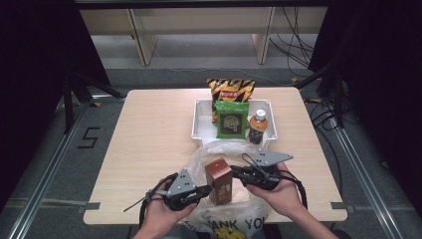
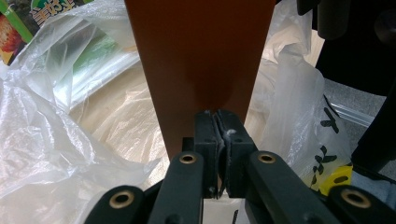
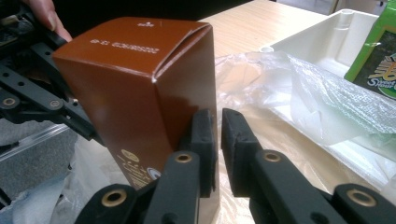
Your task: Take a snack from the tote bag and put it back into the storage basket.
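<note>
A brown carton [image 1: 219,179] stands upright on a clear plastic bag [image 1: 209,152] at the table's front edge. My left gripper [image 1: 206,189] is close against its left side, and in the left gripper view the jaws [image 2: 215,114] are pressed together right in front of the carton's brown face [image 2: 201,46]. My right gripper [image 1: 236,172] is at the carton's right side. In the right gripper view its jaws [image 3: 218,116] stand a narrow gap apart with nothing between them, beside the carton's corner [image 3: 140,79].
Behind the bag, a white tray [image 1: 204,124] holds a green snack packet [image 1: 232,119] and a brown bottle [image 1: 258,127]. An orange and black crisp bag [image 1: 230,90] leans at its far side. Crinkled plastic [image 2: 56,140] spreads around the carton.
</note>
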Demonstrator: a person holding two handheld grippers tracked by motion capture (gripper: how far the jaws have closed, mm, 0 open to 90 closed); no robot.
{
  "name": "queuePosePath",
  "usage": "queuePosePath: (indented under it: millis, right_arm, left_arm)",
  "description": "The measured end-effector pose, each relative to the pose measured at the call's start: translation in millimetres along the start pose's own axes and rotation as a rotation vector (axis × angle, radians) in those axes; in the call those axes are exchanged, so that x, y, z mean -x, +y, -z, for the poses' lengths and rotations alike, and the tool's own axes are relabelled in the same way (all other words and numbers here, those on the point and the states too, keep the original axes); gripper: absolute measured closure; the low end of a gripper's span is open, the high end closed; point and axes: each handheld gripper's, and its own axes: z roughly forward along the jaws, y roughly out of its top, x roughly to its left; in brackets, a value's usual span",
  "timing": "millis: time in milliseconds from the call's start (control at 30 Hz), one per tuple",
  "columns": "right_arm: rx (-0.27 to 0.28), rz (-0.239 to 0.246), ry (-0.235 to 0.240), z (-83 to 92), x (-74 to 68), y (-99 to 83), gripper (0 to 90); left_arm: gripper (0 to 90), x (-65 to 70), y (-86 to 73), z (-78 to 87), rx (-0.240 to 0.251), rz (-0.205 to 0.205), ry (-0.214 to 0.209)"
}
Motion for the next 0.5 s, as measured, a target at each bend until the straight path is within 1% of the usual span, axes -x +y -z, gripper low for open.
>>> queuePosePath:
  millis: [33,67,100,133,167,200,233,267,333,400,433,467,500]
  right_arm:
    - [-0.014,-0.008,0.003,0.8,0.8,0.3,81.7]
    - [-0.015,-0.020,0.010,-0.2,0.7,0.2,81.0]
    - [-0.008,0.003,-0.005,-0.4,2.9,0.3,80.1]
    - [-0.013,-0.027,-0.005,-1.2,1.6,0.5,79.5]
    - [-0.007,-0.005,-0.007,-2.2,3.8,1.0,79.3]
    - [0.010,0.000,-0.016,-3.1,4.2,1.0,79.2]
    - [0.002,-0.023,-0.016,-2.8,2.6,1.0,79.2]
    - [-0.005,-0.018,-0.007,-2.7,3.7,1.5,79.1]
    - [0.003,-0.004,-0.013,-5.1,4.8,2.4,79.0]
    - [0.016,-0.006,-0.019,-5.7,5.0,2.2,76.9]
    - [0.010,0.006,-0.006,-5.0,6.2,1.8,74.7]
    - [-0.009,-0.048,-0.017,-3.5,3.0,1.8,71.4]
    - [-0.002,-0.016,-0.018,-3.2,6.0,1.2,68.7]
  left_arm:
    - [85.9,0.0,0.1,-0.1,-0.001,-0.001,-0.001]
    - [85.9,-0.7,0.4,-0.4,0.001,-0.011,-0.004]
    - [85.7,-0.7,0.5,-0.7,0.002,-0.013,-0.004]
    - [85.3,1.3,-0.2,-1.2,0.001,0.019,-0.001]
    - [85.1,0.2,0.1,-1.4,0.003,0.004,-0.003]
    - [84.9,0.5,0.1,-1.7,0.002,0.010,-0.005]
    - [84.6,0.5,0.1,-1.9,0.003,0.007,-0.005]
    - [84.4,0.5,0.2,-1.9,0.003,0.007,-0.004]
    - [84.3,-1.4,0.8,-1.4,0.002,-0.013,-0.005]
    - [83.9,-0.8,-0.4,-1.0,0.008,0.014,0.007]
    - [83.2,-1.0,-0.7,-0.5,0.006,0.020,0.012]
    - [82.5,-1.6,-1.0,-0.2,0.005,0.019,0.016]
    - [82.0,-3.2,-1.4,-0.4,0.012,0.004,0.014]
